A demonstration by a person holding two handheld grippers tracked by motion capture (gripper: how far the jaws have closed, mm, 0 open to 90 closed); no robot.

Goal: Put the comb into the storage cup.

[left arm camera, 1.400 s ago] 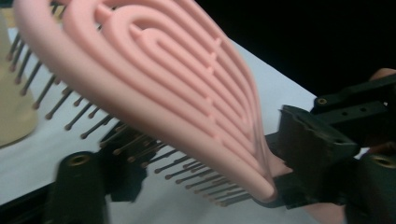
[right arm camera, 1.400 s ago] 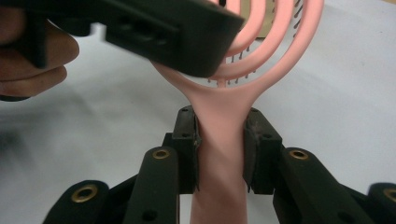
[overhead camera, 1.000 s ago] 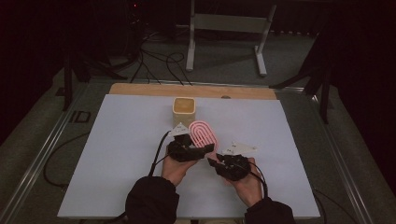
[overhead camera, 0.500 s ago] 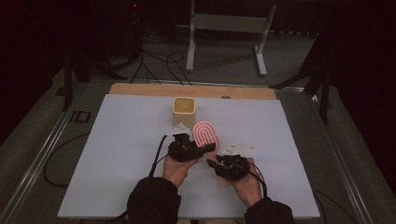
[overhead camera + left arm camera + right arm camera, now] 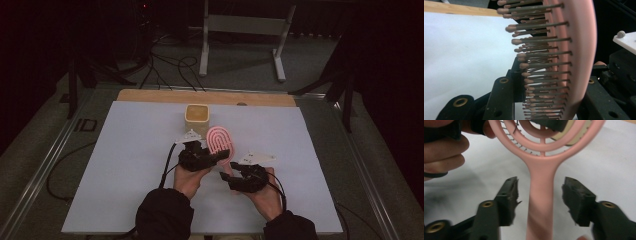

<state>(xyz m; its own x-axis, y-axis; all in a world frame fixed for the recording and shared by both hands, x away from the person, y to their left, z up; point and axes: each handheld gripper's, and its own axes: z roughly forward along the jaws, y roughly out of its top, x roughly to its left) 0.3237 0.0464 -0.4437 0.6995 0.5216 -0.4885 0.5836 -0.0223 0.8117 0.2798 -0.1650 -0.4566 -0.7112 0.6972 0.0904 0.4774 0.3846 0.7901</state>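
between the right fingers [image 5: 507, 192] the hairbrush [image 5: 541, 195] handle stands untouched

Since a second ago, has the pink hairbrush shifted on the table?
No. In the high view the pink hairbrush stands just right of and below the yellow box, as before. The right gripper has just been opening, handle between its jaws.

Probably lab, floor cables [image 5: 165, 67], metal stand [image 5: 240, 30]

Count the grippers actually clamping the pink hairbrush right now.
1. The left gripper clamps the hairbrush by its head; the right gripper has just been opening, its jaws standing clear either side of the handle.
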